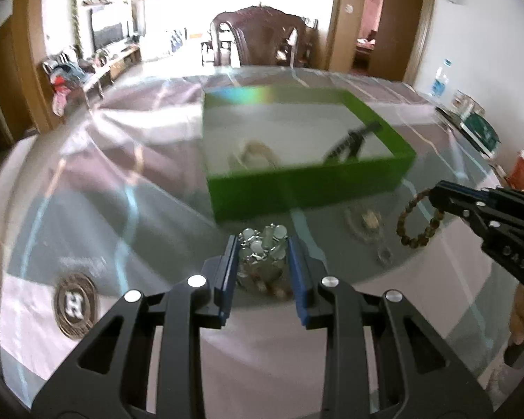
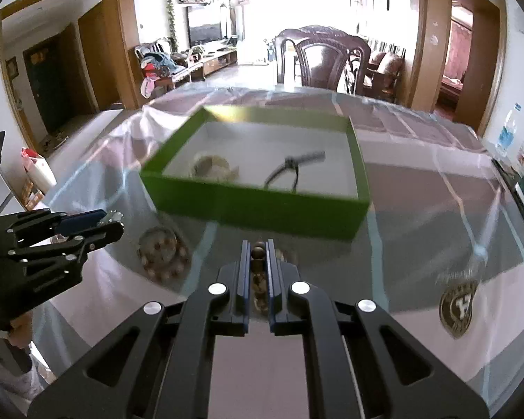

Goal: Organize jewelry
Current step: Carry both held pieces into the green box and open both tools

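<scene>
**A:** What have you got in each claw right now?

**B:** My left gripper [image 1: 262, 244] is clamped on a bunched silvery bracelet [image 1: 263, 248] of pale discs, pinched between its blue pads. My right gripper [image 2: 258, 255] is nearly closed on a brown bead bracelet [image 1: 419, 220], which hangs as a loop from the tips in the left view. Both are off the table [image 2: 419, 209], in front of the green box [image 2: 262, 209].

**A:** And the box?

**B:** Open, just ahead of both claws. 2 pieces already lie inside: a pale coiled piece [image 2: 211, 167] and a dark clip-like thing [image 2: 291, 171]. Something beaded shows on the glass near my left claw, though I can't tell whether it's a real piece or a reflection.

**A:** What worries you?

**B:** 3 things, I'd guess. The disc bracelet is bunched, so a loose strand could slip out. The bead loop swings freely and might catch the box's near wall. And with both claws heading for 1 box, they could bump.
</scene>
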Available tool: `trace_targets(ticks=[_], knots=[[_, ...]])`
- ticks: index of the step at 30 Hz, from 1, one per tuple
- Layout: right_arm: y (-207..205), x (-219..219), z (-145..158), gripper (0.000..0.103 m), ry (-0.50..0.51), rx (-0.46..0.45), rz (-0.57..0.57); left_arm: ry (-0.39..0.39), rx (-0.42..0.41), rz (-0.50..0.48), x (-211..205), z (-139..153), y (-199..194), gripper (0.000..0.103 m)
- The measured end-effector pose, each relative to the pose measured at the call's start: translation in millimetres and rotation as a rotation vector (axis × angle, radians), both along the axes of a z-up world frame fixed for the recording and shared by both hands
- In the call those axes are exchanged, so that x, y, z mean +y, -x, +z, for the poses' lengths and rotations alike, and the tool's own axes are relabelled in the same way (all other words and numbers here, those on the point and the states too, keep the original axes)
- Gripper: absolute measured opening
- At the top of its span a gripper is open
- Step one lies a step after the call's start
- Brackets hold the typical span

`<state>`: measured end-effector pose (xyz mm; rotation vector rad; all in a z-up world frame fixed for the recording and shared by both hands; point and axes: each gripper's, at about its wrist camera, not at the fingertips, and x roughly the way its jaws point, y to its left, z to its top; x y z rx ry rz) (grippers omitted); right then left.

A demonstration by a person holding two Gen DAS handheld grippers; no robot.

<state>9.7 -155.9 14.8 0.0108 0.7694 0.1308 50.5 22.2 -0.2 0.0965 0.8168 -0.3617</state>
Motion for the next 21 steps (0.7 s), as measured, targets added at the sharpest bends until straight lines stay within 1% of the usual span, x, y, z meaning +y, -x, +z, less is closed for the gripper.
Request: trace_targets(ticks=[5, 7, 9, 12, 15, 18, 21], knots=[[-37.8, -2.9, 31.1, 0.008, -0.063, -0.046, 0.020, 0.021, -0.060, 0.020, -2.2, 31.5, -36.5, 0.028], [-59.7, -5.2, 39.3, 0.008, -0.088, -0.056, 0.007, 0.018, -0.071, 0.034, -5.6, 39.1, -57.9, 0.028], [-81.8, -5.9, 41.4, 0.008, -0.090, -0.060, -0.013, 0.002, -0.074, 0.051, -12.7, 40.6, -78.2, 0.028], [-117.4, -7.8, 26.2, 0.008, -0.120, 0.003, -0.034, -0.033, -0.061, 0.056, -23.4, 33.0, -103.0, 0.028], [-138.3, -7.4, 5.2, 0.008, -0.118, 0.061, -0.059, -0.054, -0.024, 0.060, -32.2, 18.3, -123.5, 0.028], [-145.1, -4.2, -9.7, 0.008, -0.114, 0.082, -0.062, -0.044, 0.022, 0.061, -36.3, 2.8, -138.5, 0.028], [-144.4, 0.8, -18.2, 0.008, -0.100, 0.097, -0.055, -0.044, 0.041, 0.062, -37.5, -8.2, -142.3, 0.029]])
